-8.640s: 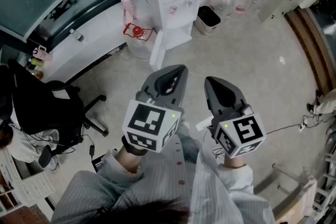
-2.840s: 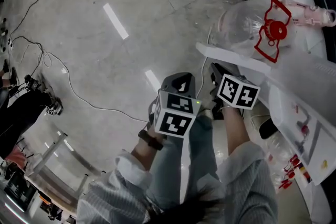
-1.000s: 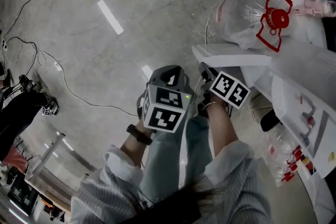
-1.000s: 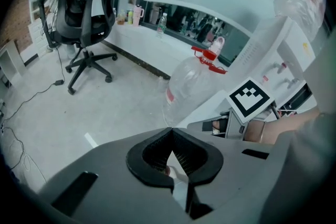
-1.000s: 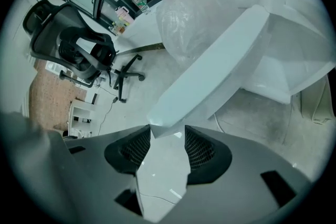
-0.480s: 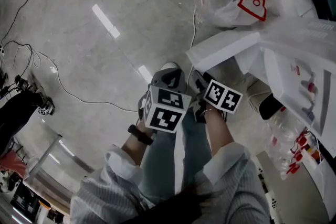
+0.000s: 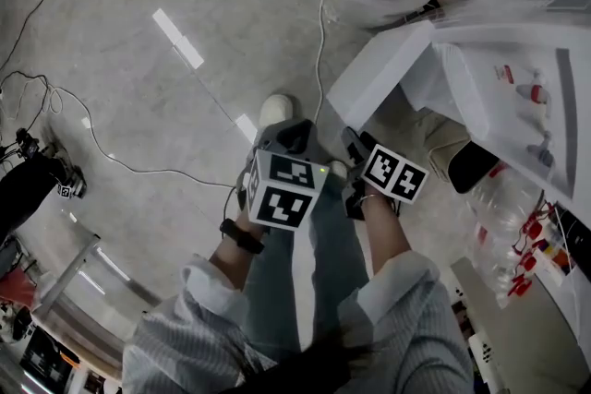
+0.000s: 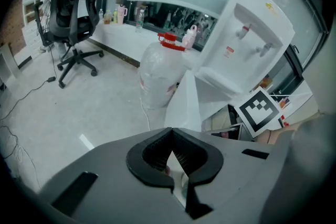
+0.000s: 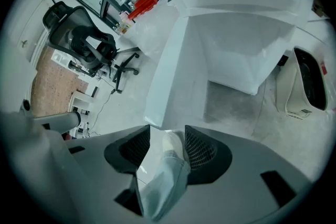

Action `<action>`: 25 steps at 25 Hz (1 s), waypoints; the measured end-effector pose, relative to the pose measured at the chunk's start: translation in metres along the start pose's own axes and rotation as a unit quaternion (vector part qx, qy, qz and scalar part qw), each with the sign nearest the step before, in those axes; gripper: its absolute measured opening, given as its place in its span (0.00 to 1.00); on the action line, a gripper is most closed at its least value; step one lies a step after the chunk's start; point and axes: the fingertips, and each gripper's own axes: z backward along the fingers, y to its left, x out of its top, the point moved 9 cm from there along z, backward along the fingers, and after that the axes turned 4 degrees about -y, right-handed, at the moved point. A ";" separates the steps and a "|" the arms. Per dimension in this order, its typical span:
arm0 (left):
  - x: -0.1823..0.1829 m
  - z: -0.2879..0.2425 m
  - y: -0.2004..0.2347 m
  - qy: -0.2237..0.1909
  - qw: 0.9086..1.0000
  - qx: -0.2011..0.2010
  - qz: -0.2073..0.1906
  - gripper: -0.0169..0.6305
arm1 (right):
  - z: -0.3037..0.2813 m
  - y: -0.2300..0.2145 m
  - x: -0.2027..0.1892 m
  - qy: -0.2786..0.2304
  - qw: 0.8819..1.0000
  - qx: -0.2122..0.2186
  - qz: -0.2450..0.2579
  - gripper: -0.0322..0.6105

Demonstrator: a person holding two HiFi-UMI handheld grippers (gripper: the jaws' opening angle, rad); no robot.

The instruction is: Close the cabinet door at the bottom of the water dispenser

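Head view shows the left gripper (image 7: 294,132) and right gripper (image 7: 355,143) held side by side over the person's legs (image 7: 277,277), both pitched steeply floorward. The left gripper's jaws meet at the tips, empty. The right gripper's jaws gape, empty. The cabinet door (image 7: 377,80) stands swung out under the water dispenser (image 7: 517,60), just beyond the right gripper.

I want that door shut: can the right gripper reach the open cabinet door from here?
Probably yes: the door stands open just ahead of the right gripper, whose jaws are apart and hold nothing, with nothing between.

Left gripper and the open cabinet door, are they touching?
Apart. The head view shows bare floor between the left gripper and the cabinet door.
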 end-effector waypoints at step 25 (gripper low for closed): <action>-0.020 -0.023 -0.102 0.013 1.000 -0.018 -0.014 0.04 | 0.066 -0.108 -0.002 -0.078 0.967 0.073 -0.233 0.25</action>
